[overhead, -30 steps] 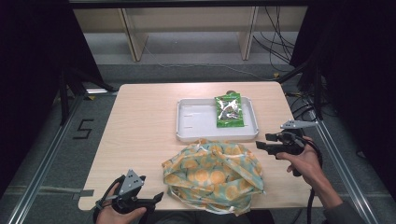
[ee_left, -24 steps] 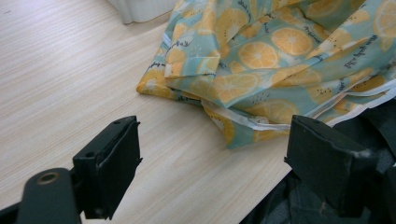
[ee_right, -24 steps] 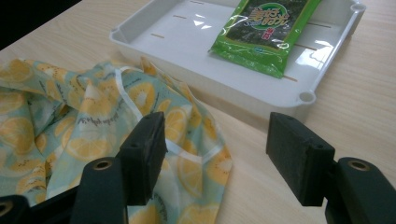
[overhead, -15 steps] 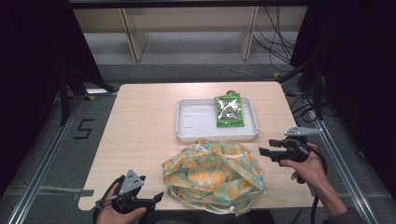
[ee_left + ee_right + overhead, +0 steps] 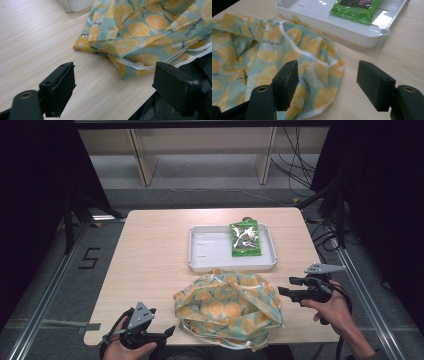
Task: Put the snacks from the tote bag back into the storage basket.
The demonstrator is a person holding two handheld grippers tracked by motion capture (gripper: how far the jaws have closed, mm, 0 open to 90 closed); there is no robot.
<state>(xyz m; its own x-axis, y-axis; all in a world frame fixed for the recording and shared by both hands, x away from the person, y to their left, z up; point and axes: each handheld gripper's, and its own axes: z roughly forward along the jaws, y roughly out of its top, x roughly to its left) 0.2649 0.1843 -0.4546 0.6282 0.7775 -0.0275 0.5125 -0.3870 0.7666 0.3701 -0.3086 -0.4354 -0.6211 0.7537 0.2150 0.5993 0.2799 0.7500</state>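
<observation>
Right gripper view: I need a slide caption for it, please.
Open right gripper poised over a lemon-print cloth, with a green packet in a white tray beyond.

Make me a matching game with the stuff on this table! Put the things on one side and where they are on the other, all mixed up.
Things:
1. green snack packet
2. white tray
3. lemon-print cloth bag
4. left gripper

Places or states:
A. crumpled on the table's near edge, between the two grippers
B. lying in the tray's right part
C. open, at the near left corner of the table
D. on the table just beyond the bag

Pairs: 1-B, 2-D, 3-A, 4-C
</observation>
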